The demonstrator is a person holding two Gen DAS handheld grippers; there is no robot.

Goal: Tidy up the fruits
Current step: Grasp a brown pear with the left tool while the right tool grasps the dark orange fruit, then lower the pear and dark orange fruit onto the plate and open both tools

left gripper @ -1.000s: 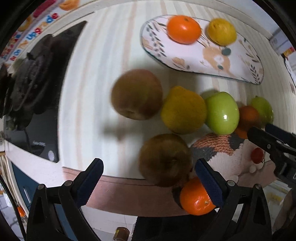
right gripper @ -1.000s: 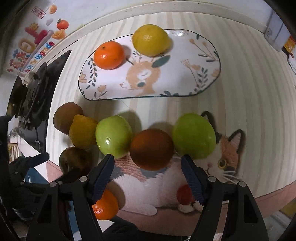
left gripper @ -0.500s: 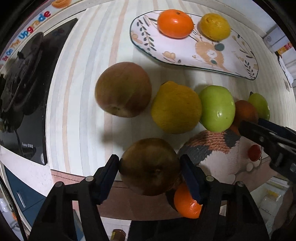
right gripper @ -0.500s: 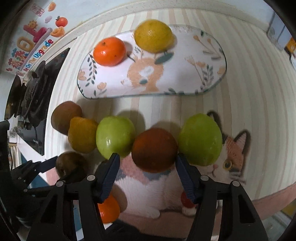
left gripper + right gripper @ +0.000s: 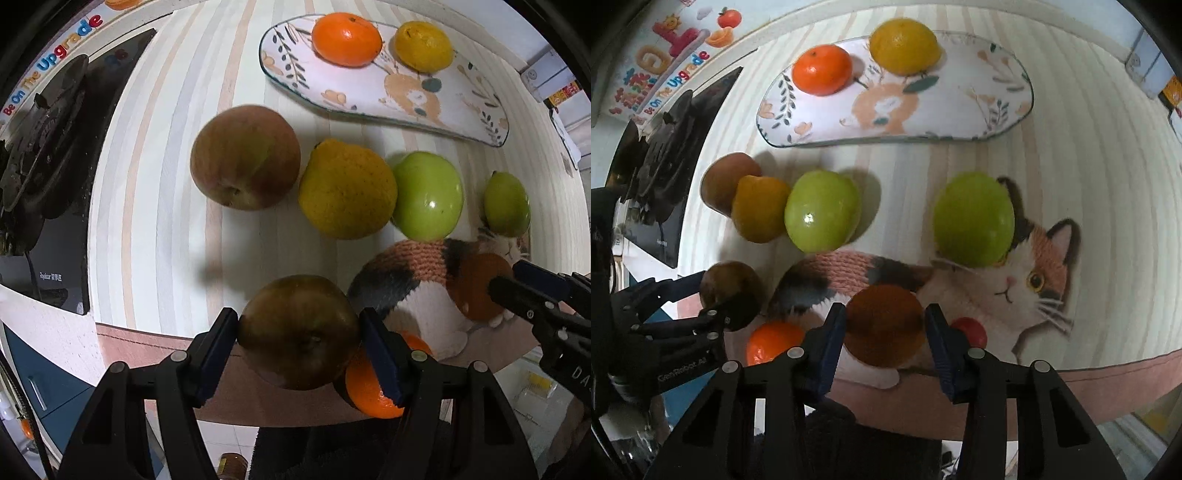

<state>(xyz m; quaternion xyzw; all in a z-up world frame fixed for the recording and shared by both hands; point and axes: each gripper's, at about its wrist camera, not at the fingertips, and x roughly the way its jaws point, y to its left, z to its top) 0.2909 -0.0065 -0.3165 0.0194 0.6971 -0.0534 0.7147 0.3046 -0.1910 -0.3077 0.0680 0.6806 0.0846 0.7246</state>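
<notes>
My left gripper (image 5: 299,326) points down and is shut on a dark brown apple (image 5: 295,362) near the table's front edge. A tangerine (image 5: 369,391) lies just behind its right finger. My right gripper (image 5: 885,325) has its jaws closing, and both pads press on a dark orange fruit (image 5: 882,332) over the cat mat (image 5: 1015,295). On the table lie a reddish apple (image 5: 243,158), a yellow pear (image 5: 347,188) and two green apples (image 5: 822,210) (image 5: 973,219). The patterned plate (image 5: 960,107) at the back holds a tangerine (image 5: 822,70) and a lemon (image 5: 905,46).
A black stove (image 5: 48,177) borders the table on the left. The table's front edge (image 5: 147,343) runs just under both grippers. Small boxes (image 5: 546,77) stand at the back right. The plate's right half is bare.
The left jaws went from wide open to shut on the dark brown apple. The right jaws narrowed onto the dark orange fruit, which now sits apart from the two green apples.
</notes>
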